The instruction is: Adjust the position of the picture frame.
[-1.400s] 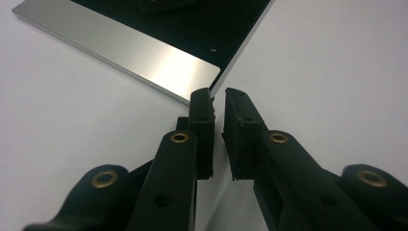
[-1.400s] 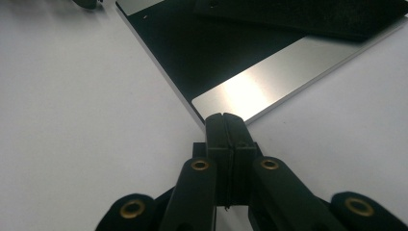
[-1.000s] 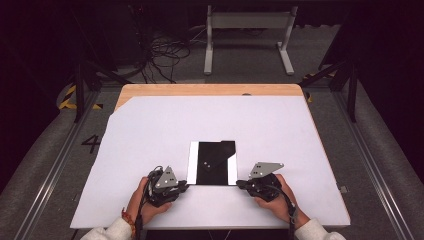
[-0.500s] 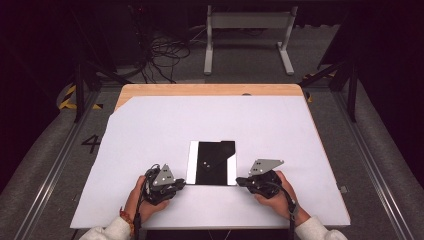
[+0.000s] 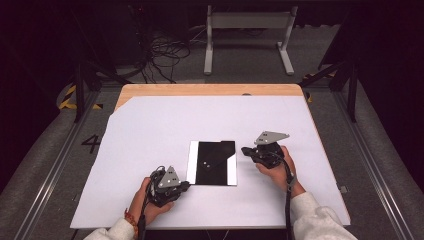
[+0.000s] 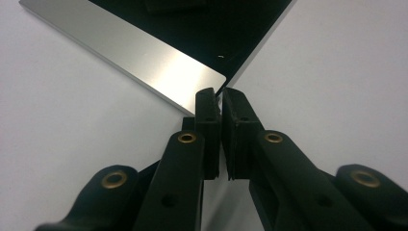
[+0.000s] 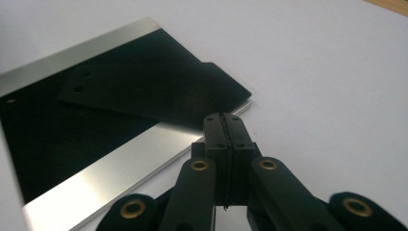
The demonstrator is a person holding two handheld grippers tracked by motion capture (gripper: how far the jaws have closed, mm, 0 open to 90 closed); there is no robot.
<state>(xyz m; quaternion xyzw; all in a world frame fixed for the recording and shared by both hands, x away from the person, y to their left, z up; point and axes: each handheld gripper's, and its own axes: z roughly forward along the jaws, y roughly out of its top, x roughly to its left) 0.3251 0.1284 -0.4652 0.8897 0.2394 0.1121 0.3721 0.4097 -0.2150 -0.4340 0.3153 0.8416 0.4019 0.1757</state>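
Since the earlier frames, the right tongs point(image 5: 246, 150) have slid away from the near right side of the plate point(image 5: 212, 162) toward its far right corner, while the left tongs point(image 5: 186, 184) have stayed at the near left corner and their jaws have just been closing. That plate is a flat black rectangle with bright metal strips along its left and right edges, lying on the white table point(image 5: 150, 130) between the two hands, long axis running near to far. From the left gripper view, the left tongs point(image 6: 220, 103) look almost clenched, a thin slit remaining, tips at the plate's corner point(image 6: 211, 79); whether they pinch it I cannot tell. The right tongs point(image 7: 224, 120) are clenched on nothing, tips just beside the right metal strip point(image 7: 120, 168). Both hands sit equally near the plate.
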